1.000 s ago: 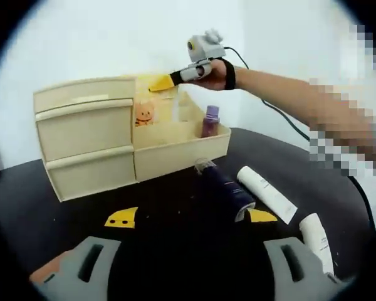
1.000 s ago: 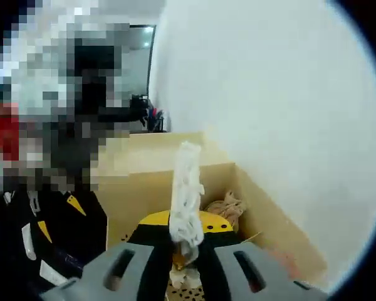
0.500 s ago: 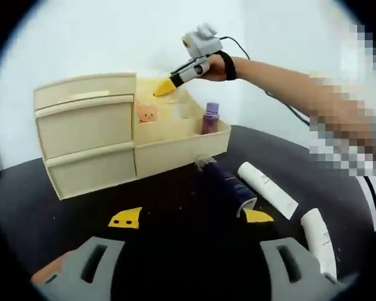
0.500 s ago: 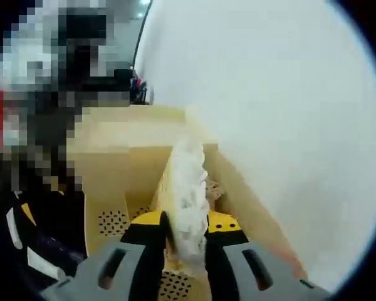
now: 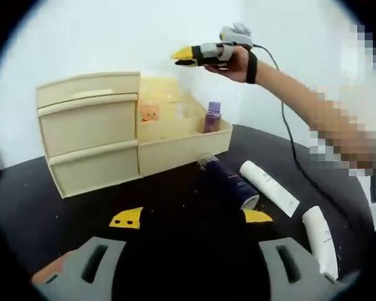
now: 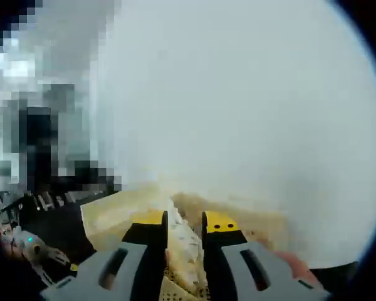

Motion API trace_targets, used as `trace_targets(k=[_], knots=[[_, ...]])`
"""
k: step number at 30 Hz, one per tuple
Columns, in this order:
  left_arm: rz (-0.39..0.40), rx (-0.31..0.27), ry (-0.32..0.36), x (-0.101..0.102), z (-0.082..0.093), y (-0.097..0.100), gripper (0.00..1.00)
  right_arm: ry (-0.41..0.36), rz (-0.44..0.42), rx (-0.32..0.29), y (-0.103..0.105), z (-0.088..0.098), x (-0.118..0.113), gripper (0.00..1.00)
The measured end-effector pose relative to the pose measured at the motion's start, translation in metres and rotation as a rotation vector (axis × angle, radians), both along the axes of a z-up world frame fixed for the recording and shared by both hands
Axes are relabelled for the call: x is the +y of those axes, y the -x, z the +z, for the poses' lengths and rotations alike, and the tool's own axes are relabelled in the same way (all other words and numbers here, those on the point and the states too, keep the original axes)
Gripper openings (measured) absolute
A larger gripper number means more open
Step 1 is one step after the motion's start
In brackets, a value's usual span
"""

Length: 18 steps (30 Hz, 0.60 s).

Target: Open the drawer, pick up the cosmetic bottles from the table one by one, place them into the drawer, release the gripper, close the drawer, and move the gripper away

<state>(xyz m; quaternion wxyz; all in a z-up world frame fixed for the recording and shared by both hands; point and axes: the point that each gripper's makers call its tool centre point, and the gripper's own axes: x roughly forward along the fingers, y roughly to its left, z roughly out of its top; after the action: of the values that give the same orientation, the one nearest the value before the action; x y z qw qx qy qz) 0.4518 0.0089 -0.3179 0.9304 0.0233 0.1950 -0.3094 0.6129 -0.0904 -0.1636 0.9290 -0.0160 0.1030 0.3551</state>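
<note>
Evidently the right gripper (image 5: 187, 54) hung in the air above the open compartment of the beige wooden organizer (image 5: 135, 128), held in a person's hand (image 5: 238, 61). In the right gripper view its jaws (image 6: 183, 221) stood nearly together around a pale, whitish item (image 6: 187, 251), apparently gripping it, though blur made the item hard to name. The left gripper (image 5: 189, 216) waited low over the black worktop (image 5: 175, 251), jaws spread wide and empty.

Both drawers (image 5: 88, 124) on the organizer's left side looked shut. A purple bottle (image 5: 212, 117) stood upright in the open compartment. On the worktop lay a dark bottle (image 5: 229, 182), with a white tube (image 5: 269, 187) just beside it and another white tube (image 5: 319, 239) nearer the left gripper.

To do the step well, the held item should probably be brought down squarely over a free part of the compartment, clear of the purple bottle and the walls, and let go only once it rests on the floor. The drawers would then need attention, since the bottles are meant for one of them.
</note>
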Motion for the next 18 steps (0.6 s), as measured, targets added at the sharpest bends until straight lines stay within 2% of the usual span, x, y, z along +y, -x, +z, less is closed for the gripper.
trace_targets(k=[1, 2, 3, 4, 5, 6, 7, 8, 9, 12, 15, 18], knots=[[-0.001, 0.001, -0.001, 0.000, 0.000, 0.000, 0.55, 0.050, -0.022, 0.021, 0.008, -0.014, -0.002, 0.18], [-0.002, 0.001, -0.001, -0.001, -0.001, 0.000, 0.55, 0.089, 0.007, -0.007, -0.005, -0.018, -0.005, 0.16], [-0.004, 0.003, -0.001, -0.002, -0.001, 0.001, 0.55, 0.101, -0.008, 0.040, -0.002, -0.031, -0.004, 0.14], [-0.007, 0.006, -0.003, -0.003, -0.002, 0.001, 0.55, 0.128, -0.014, 0.065, -0.011, -0.038, -0.008, 0.13], [-0.010, 0.008, -0.006, -0.003, -0.003, 0.002, 0.55, 0.131, -0.014, 0.055, -0.017, -0.043, -0.004, 0.12], [-0.013, 0.010, -0.013, -0.004, -0.005, 0.003, 0.55, 0.147, -0.041, 0.085, -0.023, -0.049, -0.008, 0.11], [-0.014, 0.012, -0.016, -0.004, -0.006, 0.003, 0.55, 0.155, -0.037, 0.067, -0.027, -0.051, -0.004, 0.11], [-0.016, 0.013, -0.019, -0.004, -0.006, 0.004, 0.55, 0.149, -0.051, 0.076, -0.036, -0.051, -0.005, 0.11], [-0.015, 0.014, -0.022, -0.003, -0.007, 0.004, 0.55, 0.136, -0.086, 0.116, -0.042, -0.055, -0.006, 0.11], [-0.009, 0.008, -0.032, 0.002, -0.006, 0.005, 0.55, 0.145, -0.032, 0.060, -0.052, -0.054, 0.002, 0.11], [0.000, 0.003, -0.019, 0.005, -0.004, 0.003, 0.54, 0.139, -0.026, 0.041, -0.061, -0.051, 0.002, 0.08], [-0.001, 0.000, -0.028, 0.004, -0.005, 0.003, 0.54, 0.152, -0.009, 0.009, -0.061, -0.050, 0.005, 0.06]])
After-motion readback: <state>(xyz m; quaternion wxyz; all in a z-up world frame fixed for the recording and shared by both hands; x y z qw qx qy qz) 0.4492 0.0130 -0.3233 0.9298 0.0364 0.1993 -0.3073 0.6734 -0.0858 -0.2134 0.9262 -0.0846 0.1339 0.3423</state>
